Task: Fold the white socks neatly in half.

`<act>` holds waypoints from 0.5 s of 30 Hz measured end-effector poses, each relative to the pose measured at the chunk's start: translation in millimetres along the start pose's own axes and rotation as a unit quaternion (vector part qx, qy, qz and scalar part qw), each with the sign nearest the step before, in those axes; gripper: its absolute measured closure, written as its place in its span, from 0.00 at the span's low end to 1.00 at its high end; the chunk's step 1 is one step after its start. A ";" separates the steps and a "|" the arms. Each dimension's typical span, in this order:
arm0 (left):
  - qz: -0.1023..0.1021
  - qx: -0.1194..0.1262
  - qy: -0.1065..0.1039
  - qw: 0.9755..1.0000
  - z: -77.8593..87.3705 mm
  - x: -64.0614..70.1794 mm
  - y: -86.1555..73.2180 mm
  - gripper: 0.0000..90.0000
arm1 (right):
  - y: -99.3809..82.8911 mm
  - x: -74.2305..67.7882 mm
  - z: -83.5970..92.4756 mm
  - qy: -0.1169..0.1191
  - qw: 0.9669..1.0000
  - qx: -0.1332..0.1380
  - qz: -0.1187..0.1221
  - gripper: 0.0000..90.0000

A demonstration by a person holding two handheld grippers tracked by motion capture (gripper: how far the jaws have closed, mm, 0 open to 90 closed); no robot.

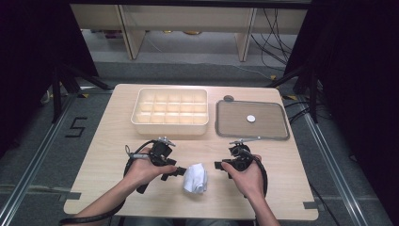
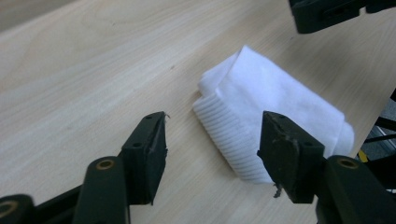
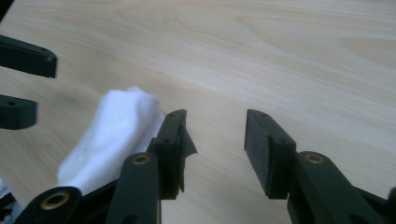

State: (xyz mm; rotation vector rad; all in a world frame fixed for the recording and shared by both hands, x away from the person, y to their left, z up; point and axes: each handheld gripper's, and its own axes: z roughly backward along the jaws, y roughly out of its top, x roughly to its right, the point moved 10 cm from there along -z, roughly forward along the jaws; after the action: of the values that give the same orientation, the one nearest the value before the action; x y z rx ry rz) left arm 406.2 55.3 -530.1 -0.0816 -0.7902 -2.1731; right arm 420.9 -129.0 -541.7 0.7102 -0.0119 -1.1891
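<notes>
- Flanking a folded white cloth [image 1: 195, 178] from both sides, the two hand-held grippers sit low over the near part of the bench [image 1: 113, 136], jaws pointing inward at each other.
- Left hand-held gripper [image 1: 178, 171]: jaws parted wide, nothing between them. In the left gripper view [image 2: 212, 149] the cloth's ribbed folded edge lies just ahead, reaching into the gap toward the right-hand jaw; contact cannot be confirmed.
- Right hand-held gripper [image 1: 219, 165]: jaws moderately open and empty. In the right gripper view [image 3: 215, 140] the cloth [image 3: 112, 135] lies off to the left, beside the outside of the left-hand jaw, not between the jaws.
- Cloth position: on the bench between the two tools, its long axis running roughly from the person's side toward the far side, so across the line joining the grippers.
- Judgement: the left hand-held gripper is nearer and better aligned; a short advance would put the folded edge between its jaws. The right would need to shift sideways first.
- Farther out: a compartmented cream tray [image 1: 170, 112] and a flat grey tray [image 1: 277, 129] holding a small white disc [image 1: 251, 118] stand well apart from the cloth at the far side.
</notes>
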 end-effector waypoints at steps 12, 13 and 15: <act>0.029 0.000 -0.017 0.999 -6.4 3.4 -2.1 0.38 | -20.0 38.4 26.1 -0.016 0.998 0.026 -0.059 0.63; 0.029 -0.001 -0.018 0.999 -6.3 3.5 -1.9 0.38 | -21.9 41.6 27.5 -0.020 0.998 0.027 -0.057 0.63; 0.030 -0.001 -0.021 0.999 -6.5 3.7 -1.4 0.38 | -23.9 43.4 30.2 -0.018 0.997 0.025 -0.068 0.63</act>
State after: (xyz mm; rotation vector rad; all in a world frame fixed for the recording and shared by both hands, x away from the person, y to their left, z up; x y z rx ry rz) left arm 403.9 49.8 -535.0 -0.1503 -0.7985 -2.1210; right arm 407.1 -185.3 -545.4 0.7429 -0.0230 -1.3348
